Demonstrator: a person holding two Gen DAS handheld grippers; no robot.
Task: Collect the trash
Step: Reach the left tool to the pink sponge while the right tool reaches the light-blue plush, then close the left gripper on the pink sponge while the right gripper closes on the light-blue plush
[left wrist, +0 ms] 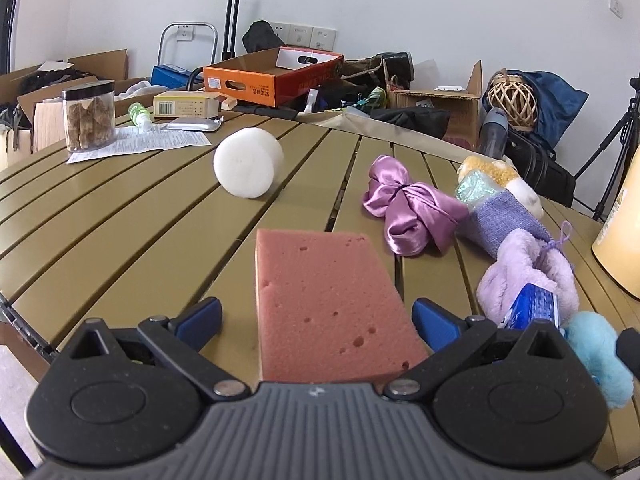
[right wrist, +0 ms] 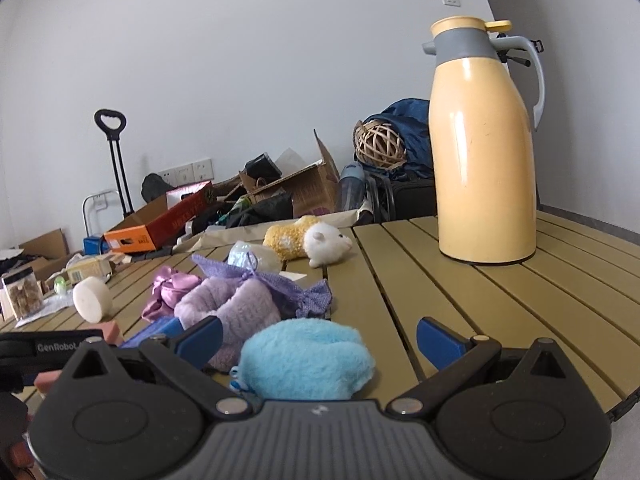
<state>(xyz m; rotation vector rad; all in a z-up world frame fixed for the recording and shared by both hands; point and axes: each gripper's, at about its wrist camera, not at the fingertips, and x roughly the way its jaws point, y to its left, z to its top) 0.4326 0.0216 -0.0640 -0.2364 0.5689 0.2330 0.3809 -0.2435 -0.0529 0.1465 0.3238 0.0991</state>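
While both grippers idle, I see left gripper [left wrist: 316, 318] spread around sponge [left wrist: 324, 308] at lower centre, not pinching. Right gripper [right wrist: 318, 340] spread, pouf [right wrist: 306, 358] between fingers, untouched. Risk I judge: closing off-centre squeezes soft sponge sideways; it slips toward scrunchie [left wrist: 412, 208].
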